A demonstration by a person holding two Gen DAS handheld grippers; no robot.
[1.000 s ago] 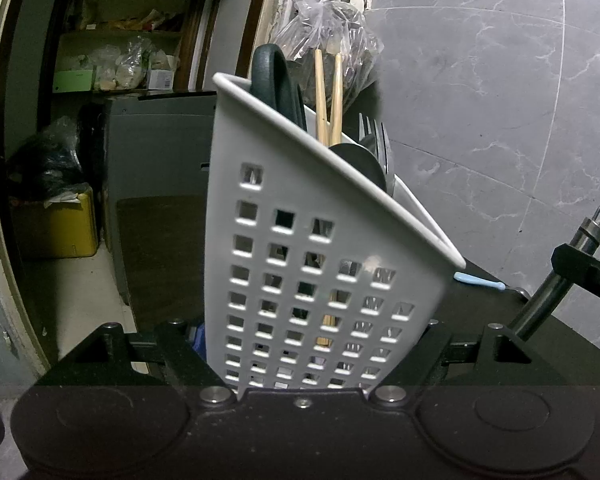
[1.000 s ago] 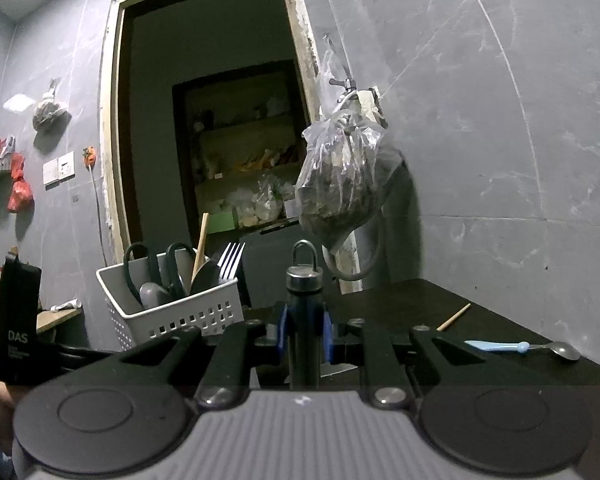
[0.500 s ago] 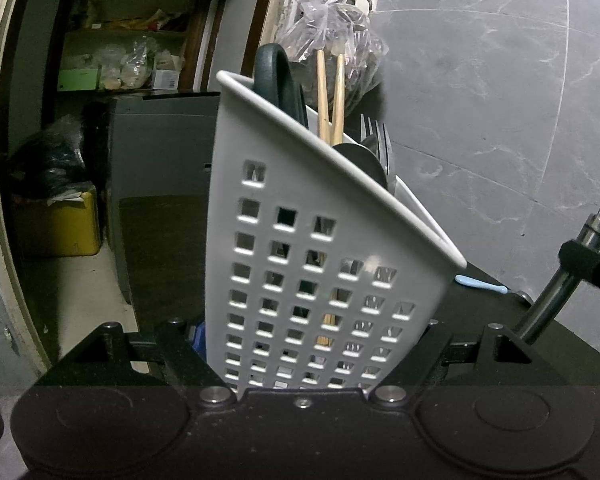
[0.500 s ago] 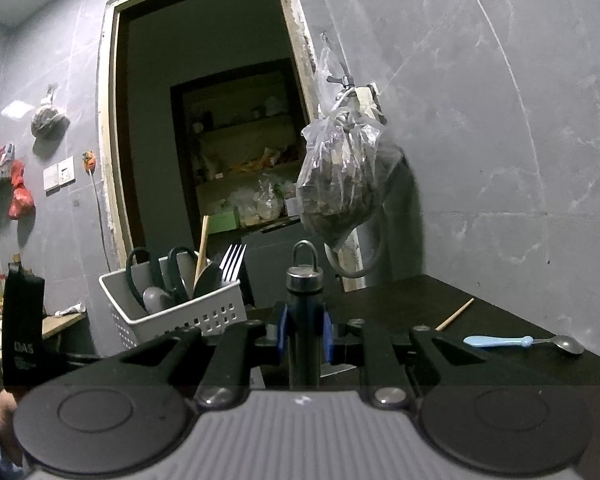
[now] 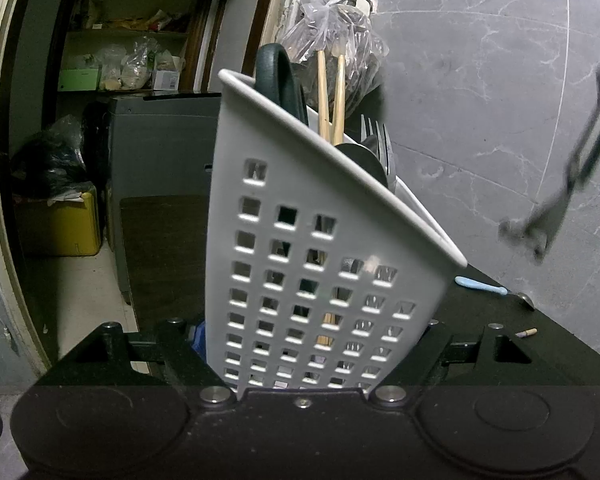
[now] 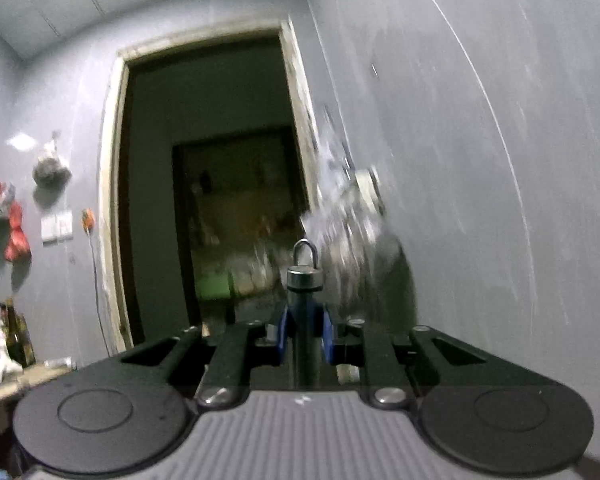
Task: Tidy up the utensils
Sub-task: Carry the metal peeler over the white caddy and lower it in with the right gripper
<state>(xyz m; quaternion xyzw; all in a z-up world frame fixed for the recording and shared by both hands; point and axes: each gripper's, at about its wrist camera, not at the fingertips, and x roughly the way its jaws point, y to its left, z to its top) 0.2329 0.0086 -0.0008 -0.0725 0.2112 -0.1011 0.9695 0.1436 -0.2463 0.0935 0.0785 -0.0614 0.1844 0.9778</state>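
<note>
A: What is shown in the left wrist view?

B: A white perforated basket (image 5: 324,280) is shown clamped between the jaws of the left gripper (image 5: 312,360), which are closed on its lower walls. The basket is held tilted, above the near edge of the dark table (image 5: 540,360). Dark scissor handles (image 5: 276,76), two wooden chopsticks (image 5: 332,96), a fork (image 5: 376,140) and a dark spoon bowl (image 5: 364,164) are seen already standing inside it.

A: And the right wrist view?

B: A dark tool handle with a steel cap and hanging ring (image 6: 305,276) is seen gripped between the blue pads of the right gripper (image 6: 305,336), whose jaws are clenched on it. The view is blurred and is aimed at the wall and a doorway (image 6: 212,184); neither table nor basket is visible there. The same tool is seen as a blurred streak at the right edge of the left wrist view.

A: How far along is the task judged to be?

B: It is judged well advanced. The held tool is not yet placed in the basket. A blue-handled spoon (image 5: 484,286) is left near the far edge of the table, and a small stub (image 5: 526,333) is left nearer the gripper.
</note>
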